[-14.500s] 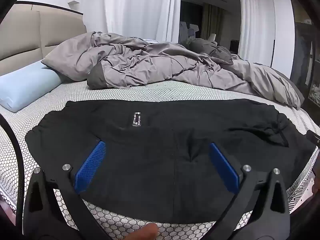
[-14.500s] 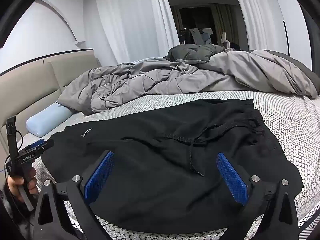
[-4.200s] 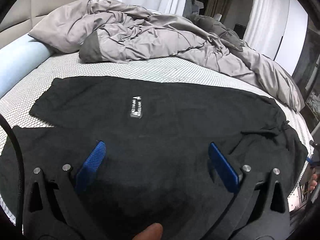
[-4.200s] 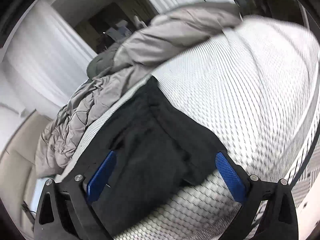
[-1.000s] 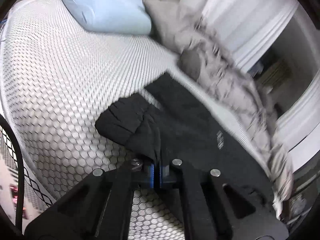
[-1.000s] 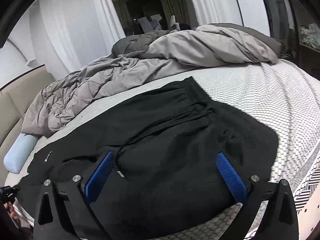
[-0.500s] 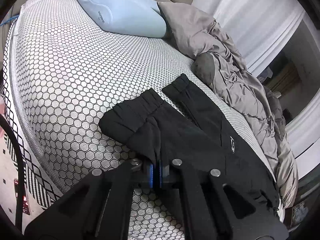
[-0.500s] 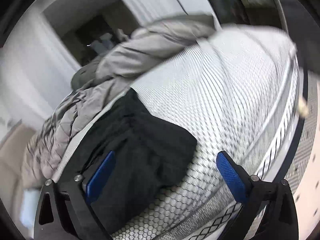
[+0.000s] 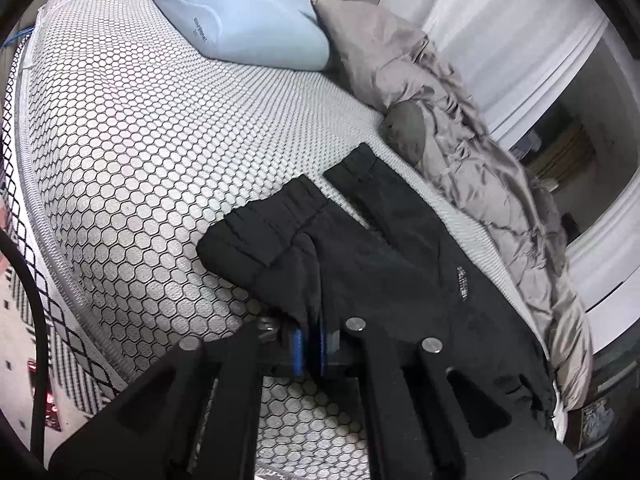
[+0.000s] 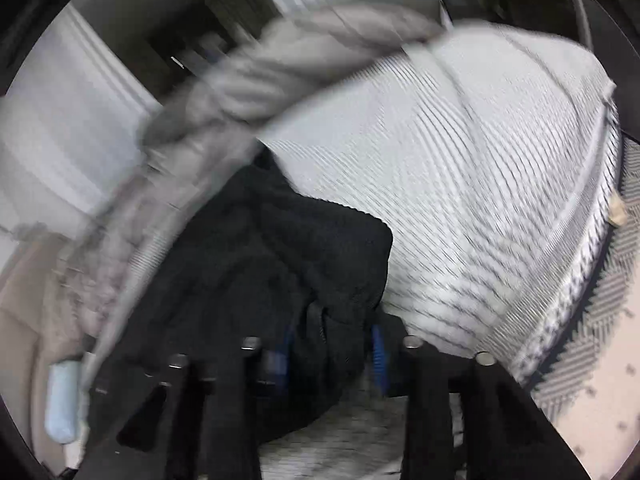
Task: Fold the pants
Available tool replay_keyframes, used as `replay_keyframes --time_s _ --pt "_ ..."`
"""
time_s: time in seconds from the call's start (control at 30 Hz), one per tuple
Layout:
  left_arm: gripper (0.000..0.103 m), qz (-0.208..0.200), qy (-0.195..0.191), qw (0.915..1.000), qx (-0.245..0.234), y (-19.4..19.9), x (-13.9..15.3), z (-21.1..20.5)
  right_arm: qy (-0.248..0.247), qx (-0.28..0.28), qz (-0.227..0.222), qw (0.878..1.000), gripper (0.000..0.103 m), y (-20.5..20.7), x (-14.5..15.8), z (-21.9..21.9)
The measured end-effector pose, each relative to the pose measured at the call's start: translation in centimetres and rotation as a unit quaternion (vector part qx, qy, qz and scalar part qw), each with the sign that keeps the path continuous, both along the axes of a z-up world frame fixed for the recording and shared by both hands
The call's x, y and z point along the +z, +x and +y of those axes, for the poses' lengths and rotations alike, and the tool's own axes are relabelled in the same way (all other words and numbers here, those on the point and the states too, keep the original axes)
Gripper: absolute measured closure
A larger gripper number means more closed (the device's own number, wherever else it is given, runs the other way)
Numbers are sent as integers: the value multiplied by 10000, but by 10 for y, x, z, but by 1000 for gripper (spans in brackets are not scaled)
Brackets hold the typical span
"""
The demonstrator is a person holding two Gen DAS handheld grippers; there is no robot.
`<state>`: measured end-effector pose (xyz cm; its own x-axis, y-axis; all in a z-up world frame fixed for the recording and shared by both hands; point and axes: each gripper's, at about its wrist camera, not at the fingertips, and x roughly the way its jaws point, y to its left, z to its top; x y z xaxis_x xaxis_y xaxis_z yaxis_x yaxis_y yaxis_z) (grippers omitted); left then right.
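Black pants (image 9: 392, 248) spread on honeycomb mattress (image 9: 152, 128), cuffs toward blue pillow (image 9: 248, 20); grey duvet (image 9: 460, 120) bunched just beyond. Left gripper (image 9: 310, 346) fingers pinching near leg hem. Right gripper (image 10: 334, 354) fingers just closing around waist fabric, blurred.

Left gripper (image 9: 310, 340): black angular frame, blue ribbed pads, silver round screws, black cable seen alongside. Right gripper (image 10: 332, 348): same black frame, blue pads, silver screws.
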<state>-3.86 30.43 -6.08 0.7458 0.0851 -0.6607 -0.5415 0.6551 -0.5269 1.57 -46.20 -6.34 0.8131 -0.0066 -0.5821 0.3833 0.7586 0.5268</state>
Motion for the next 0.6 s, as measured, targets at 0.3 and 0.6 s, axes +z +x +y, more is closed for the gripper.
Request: replay_keyframes --time_s 0.3,0.6 --pt "15 -15 958 9938 568 -34 41 -17 -647 -543 -854 9928 16 -28 52 3" --pt "1 -124 426 9943 -968 70 79 -35 -979 701 -837 9892 4 55 108 40"
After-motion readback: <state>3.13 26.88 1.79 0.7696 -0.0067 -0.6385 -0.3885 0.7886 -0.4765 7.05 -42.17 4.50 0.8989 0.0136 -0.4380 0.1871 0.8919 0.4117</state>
